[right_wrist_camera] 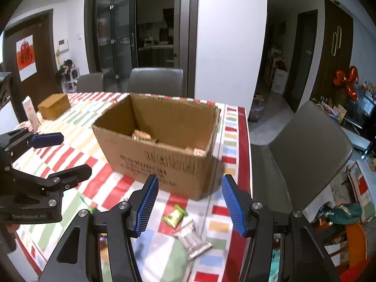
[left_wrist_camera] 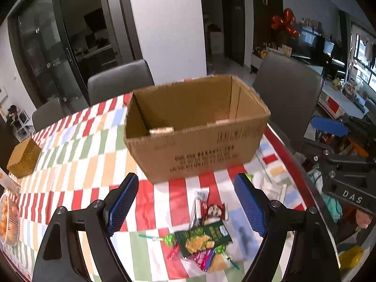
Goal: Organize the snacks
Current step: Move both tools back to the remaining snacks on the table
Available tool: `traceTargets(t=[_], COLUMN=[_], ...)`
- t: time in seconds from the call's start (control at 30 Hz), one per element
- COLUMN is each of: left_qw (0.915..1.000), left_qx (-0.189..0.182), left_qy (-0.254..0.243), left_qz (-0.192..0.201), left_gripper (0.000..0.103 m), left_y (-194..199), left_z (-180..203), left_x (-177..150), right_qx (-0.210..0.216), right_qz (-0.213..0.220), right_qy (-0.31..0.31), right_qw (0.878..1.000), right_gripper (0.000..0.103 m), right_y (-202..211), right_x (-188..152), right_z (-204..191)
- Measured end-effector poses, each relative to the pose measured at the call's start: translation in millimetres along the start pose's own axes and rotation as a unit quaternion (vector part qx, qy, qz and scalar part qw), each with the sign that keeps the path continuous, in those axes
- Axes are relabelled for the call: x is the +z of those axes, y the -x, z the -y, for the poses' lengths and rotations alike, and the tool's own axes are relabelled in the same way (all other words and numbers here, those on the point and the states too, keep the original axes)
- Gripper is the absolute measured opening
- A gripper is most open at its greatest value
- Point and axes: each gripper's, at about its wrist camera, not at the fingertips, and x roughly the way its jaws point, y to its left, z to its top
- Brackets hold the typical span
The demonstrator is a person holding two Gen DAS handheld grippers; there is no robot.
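An open cardboard box point(left_wrist_camera: 199, 145) stands on the checked tablecloth, with a few wrapped snacks on its floor point(right_wrist_camera: 141, 135). My left gripper point(left_wrist_camera: 188, 206) is open and empty above a pile of snacks: a green cracker packet point(left_wrist_camera: 203, 237), a red-and-white packet point(left_wrist_camera: 212, 210) and small candies point(left_wrist_camera: 169, 239). My right gripper point(right_wrist_camera: 189, 205) is open and empty above a green candy point(right_wrist_camera: 175, 216) and a clear silver packet point(right_wrist_camera: 191, 239), just in front of the box point(right_wrist_camera: 159, 157). The left gripper also shows in the right wrist view point(right_wrist_camera: 54, 152), and the right gripper in the left wrist view point(left_wrist_camera: 329, 141).
A gold box point(left_wrist_camera: 23, 161) and a basket of oranges point(left_wrist_camera: 8, 221) sit at the table's left. A carton point(right_wrist_camera: 30, 112) stands beside the gold box point(right_wrist_camera: 54, 109). Grey chairs point(left_wrist_camera: 121, 80) ring the table. The red table edge point(right_wrist_camera: 243, 164) runs along the right.
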Motion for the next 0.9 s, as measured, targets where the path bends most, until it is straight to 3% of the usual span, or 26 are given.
traceTargets(t=[0.47,0.9], left_qw=[0.9962,0.9884], left_qx=[-0.006,-0.011], left_qy=[-0.024,-0.040], left_qz=[-0.083,-0.146], left_gripper=[0.084,0.079], left_y=[-38,-89], left_z=[6,2], left_x=[-54,-63], right_qx=[-0.005,-0.017], right_qz=[-0.080,-0.151], right_qy=[0.016,0.013], right_qw=[0.997,0.988], right_gripper=[0.057,0.057], right_y=[-30,-70], right_x=[-50,-76], right_z=[-5,-2])
